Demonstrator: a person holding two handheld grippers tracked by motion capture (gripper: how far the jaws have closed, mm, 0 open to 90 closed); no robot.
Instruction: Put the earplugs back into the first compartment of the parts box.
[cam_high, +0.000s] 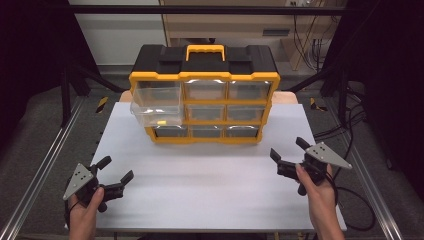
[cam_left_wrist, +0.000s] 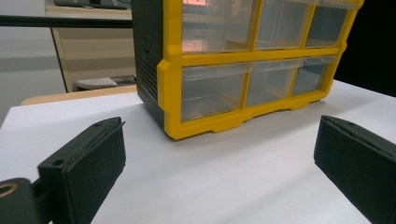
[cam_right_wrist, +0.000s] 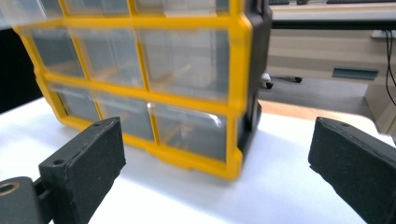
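1. High view. Hands enter from the bottom edge, each holding a gripper above the near part of the white table (cam_high: 200, 190). Left gripper (cam_high: 116, 171) and right gripper (cam_high: 288, 150) both have their jaws apart and hold nothing.
2. High view, farther back. An organiser (cam_high: 205, 95), yellow-framed with a black top and handle, stands at the far middle of the table. Its middle-left drawer (cam_high: 156, 114) is pulled out, well apart from both grippers; a small yellow item (cam_high: 161, 122) lies inside it. All other drawers sit flush.
3. Left gripper view. Jaws of the left gripper (cam_left_wrist: 219, 163) stand wide apart over bare table, aimed at the organiser (cam_left_wrist: 243, 70) at its lower left corner. Judgement: this gripper is the nearer to the open drawer and suits the work there.
4. Right gripper view. Jaws of the right gripper (cam_right_wrist: 217, 163) are likewise spread and empty, facing the organiser (cam_right_wrist: 154, 79) at its right end.
5. Judgement on method. Whether the item is to be picked out or the drawer pushed shut, approach from the front and level with the drawer. Right gripper may steady the frame so that it does not slide. Avoid pressing down on the overhanging drawer, which could tip or jam.
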